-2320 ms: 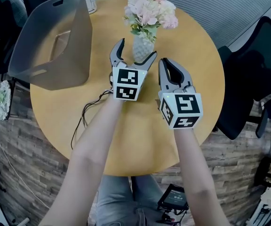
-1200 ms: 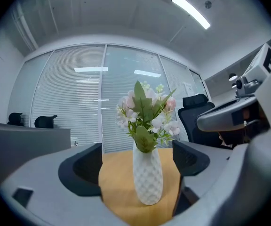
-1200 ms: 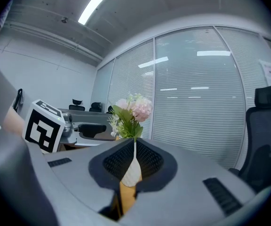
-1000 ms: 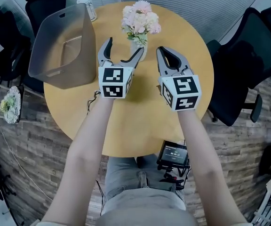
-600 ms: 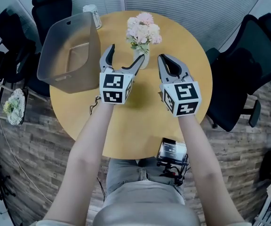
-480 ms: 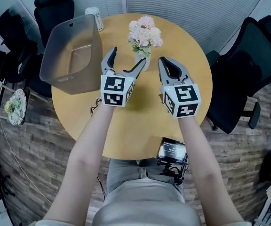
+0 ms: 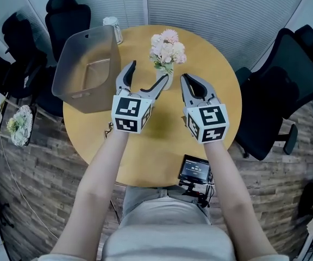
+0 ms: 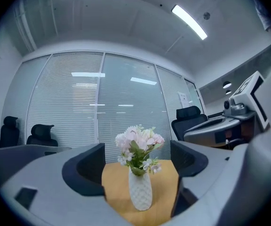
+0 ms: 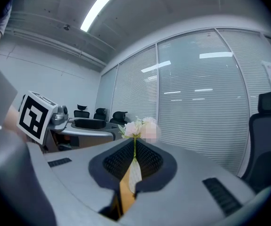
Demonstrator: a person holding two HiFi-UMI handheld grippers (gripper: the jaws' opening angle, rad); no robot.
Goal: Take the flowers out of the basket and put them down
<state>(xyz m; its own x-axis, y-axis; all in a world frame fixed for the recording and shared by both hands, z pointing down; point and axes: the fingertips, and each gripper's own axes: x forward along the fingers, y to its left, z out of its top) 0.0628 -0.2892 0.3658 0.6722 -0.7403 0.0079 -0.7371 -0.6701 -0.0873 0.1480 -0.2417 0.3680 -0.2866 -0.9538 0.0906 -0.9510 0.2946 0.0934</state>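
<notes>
A bunch of pale pink flowers [image 7: 167, 47] stands in a white vase [image 7: 165, 80] on the round wooden table [image 7: 162, 145], right of the empty grey basket [image 7: 86, 69]. My left gripper [image 7: 144, 81] is open just short of the vase, with nothing between its fingers. In the left gripper view the flowers [image 8: 139, 142] and vase [image 8: 140, 192] show upright between the spread jaws. My right gripper [image 7: 193, 87] is shut and empty, to the right of the vase. In the right gripper view the flowers [image 9: 138, 126] and vase [image 9: 134, 175] show through the narrow slit between the jaws.
A small jar [image 7: 112, 25] stands at the table's far edge behind the basket. Black office chairs [image 7: 276, 86] ring the table. A small screen device [image 7: 194, 170] hangs at the near edge. A white-flowered thing [image 7: 16, 129] lies on the floor at left.
Both grippers have drawn back from the vase toward the person; the left was open around it earlier. The flowers and vase have stayed on the table. The view has risen.
</notes>
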